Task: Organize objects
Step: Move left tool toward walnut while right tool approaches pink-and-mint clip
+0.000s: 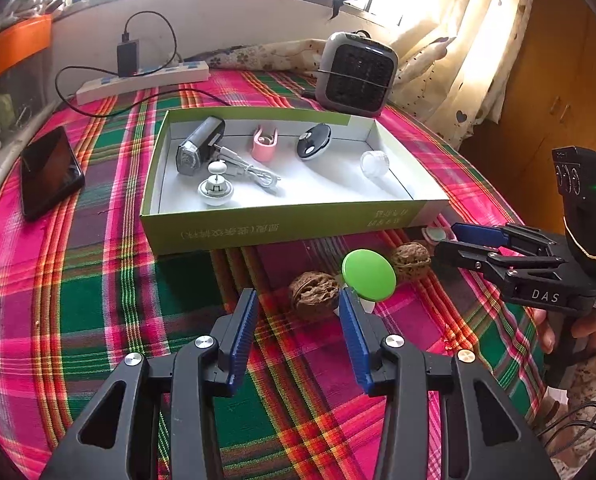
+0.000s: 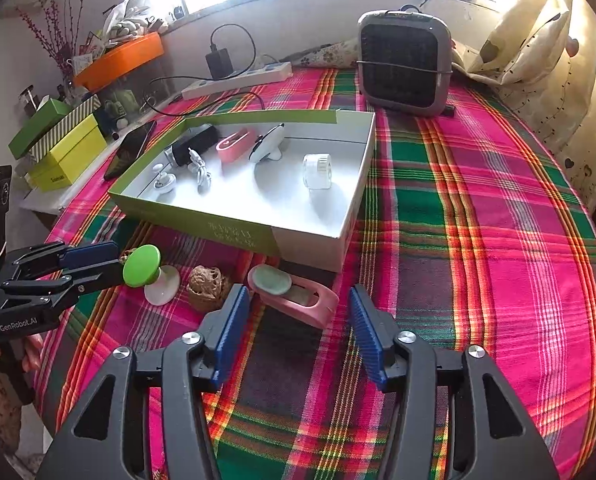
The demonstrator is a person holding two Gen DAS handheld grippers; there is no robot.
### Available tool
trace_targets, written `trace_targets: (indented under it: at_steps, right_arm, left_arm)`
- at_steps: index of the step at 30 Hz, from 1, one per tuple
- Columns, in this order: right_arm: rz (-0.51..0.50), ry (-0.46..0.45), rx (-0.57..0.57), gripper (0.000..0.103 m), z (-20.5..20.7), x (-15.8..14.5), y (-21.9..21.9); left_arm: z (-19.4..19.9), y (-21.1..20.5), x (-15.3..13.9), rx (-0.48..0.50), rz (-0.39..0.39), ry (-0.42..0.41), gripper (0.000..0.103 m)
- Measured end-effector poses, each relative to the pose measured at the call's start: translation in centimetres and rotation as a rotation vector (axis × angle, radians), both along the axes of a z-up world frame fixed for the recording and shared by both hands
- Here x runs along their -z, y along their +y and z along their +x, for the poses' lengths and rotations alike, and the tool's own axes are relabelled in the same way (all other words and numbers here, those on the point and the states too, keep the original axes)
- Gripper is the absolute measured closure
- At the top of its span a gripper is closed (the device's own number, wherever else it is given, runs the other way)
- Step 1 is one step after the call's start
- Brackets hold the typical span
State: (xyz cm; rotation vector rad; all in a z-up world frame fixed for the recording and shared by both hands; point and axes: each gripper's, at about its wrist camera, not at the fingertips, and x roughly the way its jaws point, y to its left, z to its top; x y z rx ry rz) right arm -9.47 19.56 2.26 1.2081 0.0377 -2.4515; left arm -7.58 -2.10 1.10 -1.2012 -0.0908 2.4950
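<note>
My left gripper (image 1: pixel 298 300) stands open low over the plaid cloth, with a walnut (image 1: pixel 313 294) just past its fingertips, in the gap and untouched. A green-capped white knob (image 1: pixel 369 274) rests by its right finger, and a second walnut (image 1: pixel 409 260) lies beyond. My right gripper (image 2: pixel 298 296) is open too, its tips on either side of a pink holder (image 2: pixel 294 292) with a pale green pad. The left gripper (image 2: pixel 118 260) shows at that view's left by the green cap (image 2: pixel 142 266). The green box (image 1: pixel 282 232) holds several small items.
A grey fan heater (image 2: pixel 403 64) stands behind the box (image 2: pixel 202 224). A power strip (image 1: pixel 142 80) with a charger lies at the back, a black phone (image 1: pixel 50 172) at the left. Stacked green boxes (image 2: pixel 66 140) and an orange tray (image 2: pixel 118 60) sit off the table's left.
</note>
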Motion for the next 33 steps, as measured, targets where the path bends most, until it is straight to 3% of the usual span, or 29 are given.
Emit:
trace_targets:
  at_steps: [12,19,33]
  right_arm:
    - [-0.023,-0.033,-0.164,0.049,1.5,0.2,-1.3]
    - [0.051,0.032,-0.060,0.049,0.4,0.0,-0.4]
    - [0.091,0.040,-0.120,0.049,-0.5,0.7,-2.2]
  left_arm:
    - [-0.5,0.4,0.2,0.007,-0.002,-0.009,0.063]
    - [-0.8,0.6,0.5,0.003,-0.003,-0.020,0.062]
    - [-1.7,1.1,0.5,-0.008,-0.043,-0.016,0.062]
